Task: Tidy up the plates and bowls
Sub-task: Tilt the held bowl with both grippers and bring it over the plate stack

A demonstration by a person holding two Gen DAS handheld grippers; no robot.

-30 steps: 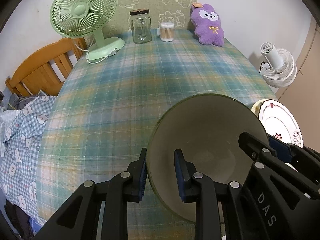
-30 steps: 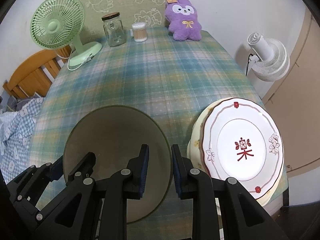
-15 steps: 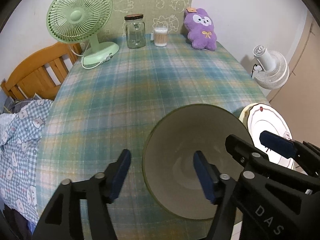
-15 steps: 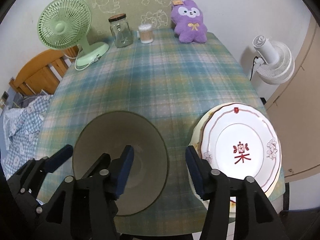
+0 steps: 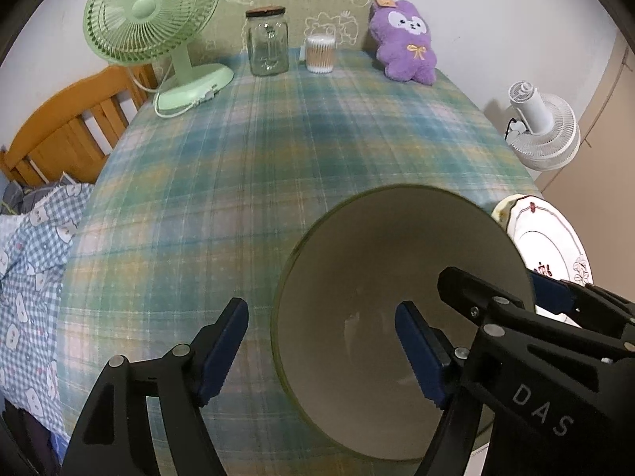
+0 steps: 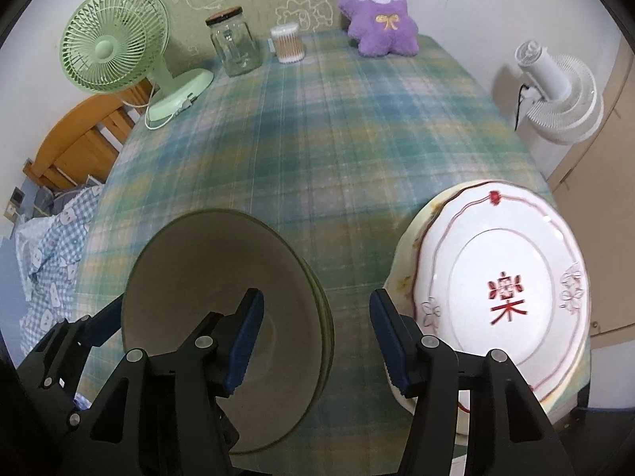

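A stack of olive-rimmed bowls (image 5: 397,246) (image 6: 198,269) rests on the plaid tablecloth (image 5: 278,158) near its front edge. My left gripper (image 5: 319,317) straddles the stack's left rim; its jaws are opening and the pads stand off the rim. My right gripper (image 6: 317,301) straddles the right rim, open, with neither pad touching. To the right lies a white plate with a red character (image 6: 496,258) (image 5: 547,238), on top of a cream plate at the table's right edge.
Along the far edge stand a green desk fan (image 5: 151,20), a glass jar (image 5: 268,43), a tub of cotton swabs (image 5: 319,55) and a purple plush toy (image 5: 405,43). A white fan (image 5: 543,135) stands off the table at right. A wooden frame (image 5: 59,135) and checked cloth (image 5: 31,258) are at left.
Both grippers were shut on the bowl's rim, one on each side; both have let go and opened wide. The bowl stays on the cloth.
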